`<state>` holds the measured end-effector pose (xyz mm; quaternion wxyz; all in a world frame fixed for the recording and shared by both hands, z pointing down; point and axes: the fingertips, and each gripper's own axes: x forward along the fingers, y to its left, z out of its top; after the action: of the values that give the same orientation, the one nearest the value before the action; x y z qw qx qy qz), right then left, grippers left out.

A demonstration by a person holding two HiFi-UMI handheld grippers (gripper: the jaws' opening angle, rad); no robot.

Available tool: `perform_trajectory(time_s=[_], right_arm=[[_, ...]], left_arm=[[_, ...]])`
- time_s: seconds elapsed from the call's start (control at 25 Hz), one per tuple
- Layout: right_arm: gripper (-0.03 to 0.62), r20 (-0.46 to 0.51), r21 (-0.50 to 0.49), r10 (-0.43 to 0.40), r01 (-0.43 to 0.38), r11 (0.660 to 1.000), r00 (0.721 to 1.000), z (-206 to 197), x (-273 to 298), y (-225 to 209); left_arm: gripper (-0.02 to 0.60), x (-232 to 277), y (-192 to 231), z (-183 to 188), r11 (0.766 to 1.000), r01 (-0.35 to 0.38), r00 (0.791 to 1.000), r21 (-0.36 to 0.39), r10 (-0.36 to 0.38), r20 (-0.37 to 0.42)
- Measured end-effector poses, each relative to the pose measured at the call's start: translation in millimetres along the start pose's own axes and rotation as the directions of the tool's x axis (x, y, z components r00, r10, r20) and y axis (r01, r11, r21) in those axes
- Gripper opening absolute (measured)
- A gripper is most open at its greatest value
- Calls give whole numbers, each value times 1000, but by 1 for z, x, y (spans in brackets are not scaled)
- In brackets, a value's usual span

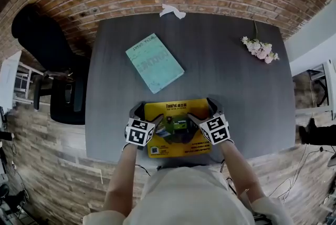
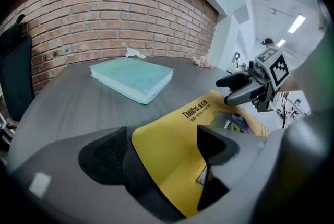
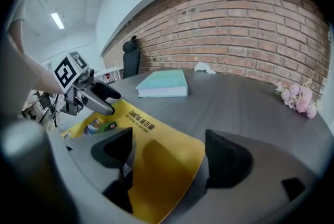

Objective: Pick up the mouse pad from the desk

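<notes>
A yellow mouse pad (image 1: 176, 127) with black print lies at the near edge of the dark grey desk (image 1: 226, 77). My left gripper (image 1: 149, 118) is at the pad's left side and my right gripper (image 1: 203, 113) at its right side. In the left gripper view the jaws stand wide apart, with the pad's (image 2: 172, 150) left corner between them; the gripper (image 2: 162, 147) is open. In the right gripper view the pad's (image 3: 162, 165) right corner sits between the spread jaws of the open gripper (image 3: 169, 152). Each gripper shows in the other's view: the right gripper (image 2: 245, 87) and the left gripper (image 3: 91, 95).
A teal book (image 1: 154, 63) lies on the desk just beyond the pad, to the left. Pink flowers (image 1: 260, 49) rest at the far right and a crumpled white tissue (image 1: 172, 11) at the far edge. A black chair (image 1: 47, 56) stands left of the desk. A brick wall is behind.
</notes>
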<state>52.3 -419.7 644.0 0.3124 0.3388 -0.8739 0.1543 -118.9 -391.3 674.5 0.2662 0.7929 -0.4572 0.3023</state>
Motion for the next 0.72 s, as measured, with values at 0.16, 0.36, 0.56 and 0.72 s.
perform_trajectory(time_s=[0.16,0.36,0.56,0.72], right_arm=[[417,-36,-2,5,-5,1000,999,-9,8,-5],[417,-72,-22,15,-17,1000,997,-19,12,-5],[417,-74,-27,12,-14,1000,997,-19,14,-4],[418,-70,-29,6,-8,1000,998,-17,13,-4]], left_arm=[[407,5,1,-3,1000,-3,1000,12,3,-21],[407,6,0,-5,999,-21,999,32,22,-26],[405,6,1,-4,999,-33,999,32,34,-10],[402,6,0,-5,998,-43,999,39,44,-11]])
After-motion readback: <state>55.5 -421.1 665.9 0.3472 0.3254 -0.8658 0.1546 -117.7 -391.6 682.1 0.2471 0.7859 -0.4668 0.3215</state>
